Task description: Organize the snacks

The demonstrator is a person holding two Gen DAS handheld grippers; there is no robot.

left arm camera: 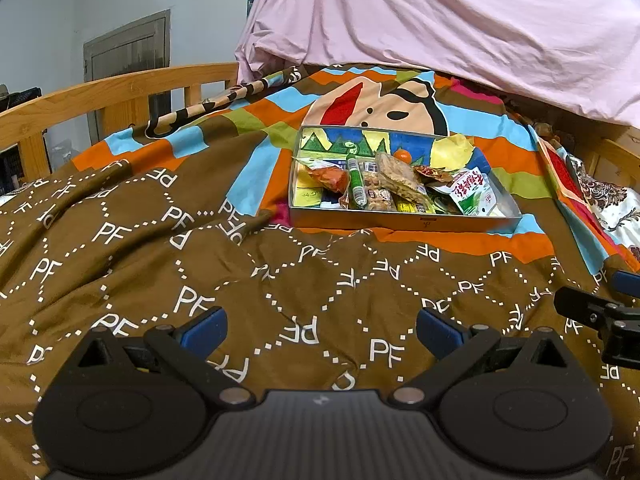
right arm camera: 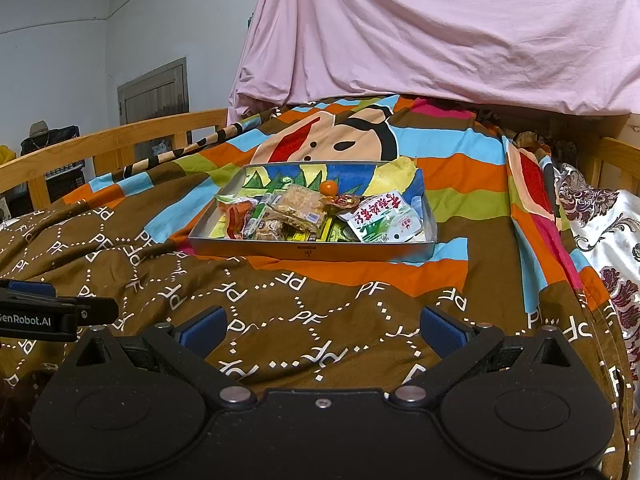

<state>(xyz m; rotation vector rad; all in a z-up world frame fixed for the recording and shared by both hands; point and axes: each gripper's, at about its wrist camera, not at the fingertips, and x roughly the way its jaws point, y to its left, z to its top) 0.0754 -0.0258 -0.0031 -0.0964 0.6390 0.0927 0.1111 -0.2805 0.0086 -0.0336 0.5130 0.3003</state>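
A shallow grey box [left arm camera: 404,222] [right arm camera: 312,249] full of snacks lies on the quilt ahead of both grippers. Inside are a white-and-green packet [left arm camera: 474,194] [right arm camera: 382,220], a brown cracker pack [left arm camera: 398,178] [right arm camera: 302,208], a green stick [left arm camera: 356,182], a red sausage pack [left arm camera: 330,176] [right arm camera: 236,216] and a small orange fruit [left arm camera: 402,156] [right arm camera: 329,188]. My left gripper [left arm camera: 322,330] is open and holds nothing, well short of the box. My right gripper [right arm camera: 324,328] is open too, equally far back. Each gripper shows at the edge of the other's view.
A brown "PF" patterned quilt [left arm camera: 240,280] [right arm camera: 280,304] with colourful stripes covers the bed. A wooden rail [left arm camera: 112,92] [right arm camera: 120,140] runs along the left. A pink sheet [left arm camera: 440,20] [right arm camera: 440,32] hangs behind the box. A floral cloth [right arm camera: 608,232] lies at right.
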